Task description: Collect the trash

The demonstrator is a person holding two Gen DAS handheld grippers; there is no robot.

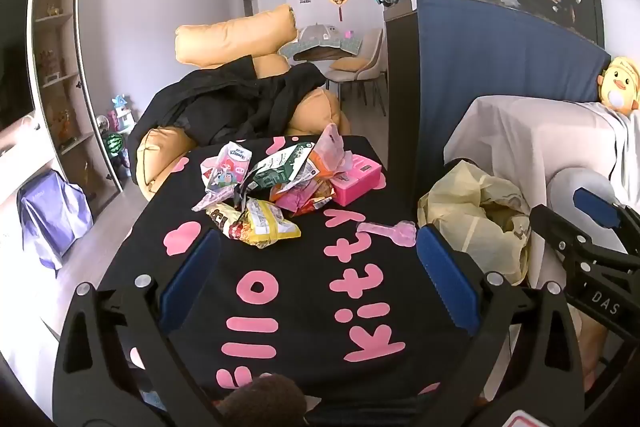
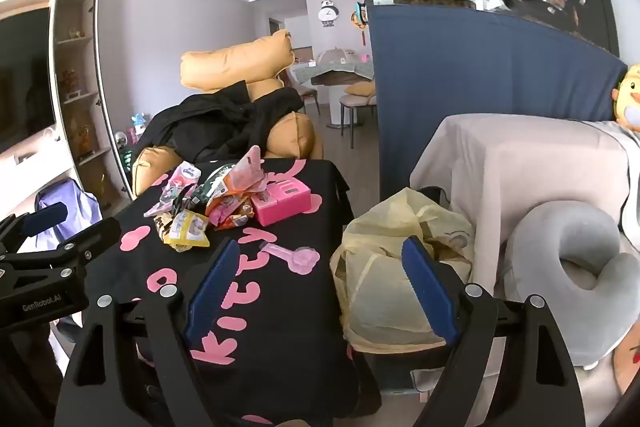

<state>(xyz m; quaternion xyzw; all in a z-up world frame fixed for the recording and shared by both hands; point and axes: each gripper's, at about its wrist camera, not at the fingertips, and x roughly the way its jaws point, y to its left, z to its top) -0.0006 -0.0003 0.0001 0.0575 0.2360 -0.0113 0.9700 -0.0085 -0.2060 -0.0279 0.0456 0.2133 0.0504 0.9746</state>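
Wrappers point(image 1: 260, 195) are heaped on the black cloth point(image 1: 304, 291), just left of the pink box point(image 1: 356, 179). The heap lies straight ahead of the left gripper point(image 1: 316, 275), the nearer one; the right gripper point(image 2: 320, 291) is aimed toward the yellow bag point(image 2: 392, 267). Both are held wide open, empty. The crumpled foil looks light and crinkly.

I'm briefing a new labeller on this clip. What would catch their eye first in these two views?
First, the heap of bright snack wrappers on the black Hello Kitty tablecloth, with a pink box at its right edge and a pink spoon lying nearer. Just right of the table sits a yellow plastic bag, mouth open. Both tools, left and right, are open and empty.
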